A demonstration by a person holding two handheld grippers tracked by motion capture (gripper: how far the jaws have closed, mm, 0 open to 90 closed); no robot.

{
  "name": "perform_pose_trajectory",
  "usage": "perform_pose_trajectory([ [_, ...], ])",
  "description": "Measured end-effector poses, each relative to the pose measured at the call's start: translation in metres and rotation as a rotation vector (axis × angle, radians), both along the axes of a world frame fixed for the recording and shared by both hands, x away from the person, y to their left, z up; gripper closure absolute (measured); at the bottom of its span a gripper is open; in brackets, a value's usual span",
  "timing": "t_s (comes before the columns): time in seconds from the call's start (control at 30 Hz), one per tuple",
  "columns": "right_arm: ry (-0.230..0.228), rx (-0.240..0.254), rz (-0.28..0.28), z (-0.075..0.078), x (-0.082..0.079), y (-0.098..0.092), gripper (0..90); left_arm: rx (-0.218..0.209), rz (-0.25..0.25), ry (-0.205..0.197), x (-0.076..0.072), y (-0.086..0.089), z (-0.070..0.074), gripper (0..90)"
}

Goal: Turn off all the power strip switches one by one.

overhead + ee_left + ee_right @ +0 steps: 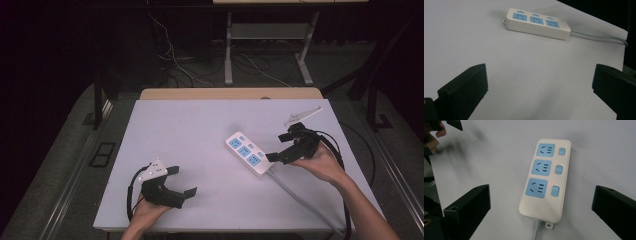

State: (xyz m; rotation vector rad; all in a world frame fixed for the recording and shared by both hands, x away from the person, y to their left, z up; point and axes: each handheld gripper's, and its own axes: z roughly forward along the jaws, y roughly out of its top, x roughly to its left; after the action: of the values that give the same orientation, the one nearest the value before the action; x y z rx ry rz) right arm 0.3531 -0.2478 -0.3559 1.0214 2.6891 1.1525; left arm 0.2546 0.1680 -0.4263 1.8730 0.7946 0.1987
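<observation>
A white power strip (248,153) with three blue sockets and three blue switches lies flat on the white table (190,130), right of centre. Its grey cable (300,197) runs off toward the front right. My right gripper (279,146) hovers just right of the strip's cable end, open and holding nothing. In the right gripper view the power strip (545,177) lies between and beyond the wide-apart jaws of the right gripper (540,207). My left gripper (182,181) is open near the front left. From the left gripper (539,87), the power strip (537,23) lies well ahead.
A wooden strip (230,93) borders the table's far edge. Beyond it, on the floor, stand metal desk legs (228,50) among loose cables (175,60). The other hand (435,133) appears at the top left of the right gripper view.
</observation>
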Motion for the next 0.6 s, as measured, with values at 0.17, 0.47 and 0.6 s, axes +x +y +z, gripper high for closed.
perform_pose_trajectory([
  [0.17, 0.016, -0.034, 0.007, -0.003, 0.005, 0.007, 1.8, 0.001, -0.001, 0.000, 0.000, 0.000, 0.000, 0.0],
  [0.47, -0.015, -0.090, 0.017, -0.009, 0.011, 0.014, 25.9, 0.001, -0.006, -0.004, -0.001, -0.001, 0.000, 0.0],
  [0.6, -0.004, -0.097, -0.020, -0.012, 0.016, 0.013, 35.6, -0.004, -0.009, -0.008, -0.001, -0.001, 0.000, 0.0],
])
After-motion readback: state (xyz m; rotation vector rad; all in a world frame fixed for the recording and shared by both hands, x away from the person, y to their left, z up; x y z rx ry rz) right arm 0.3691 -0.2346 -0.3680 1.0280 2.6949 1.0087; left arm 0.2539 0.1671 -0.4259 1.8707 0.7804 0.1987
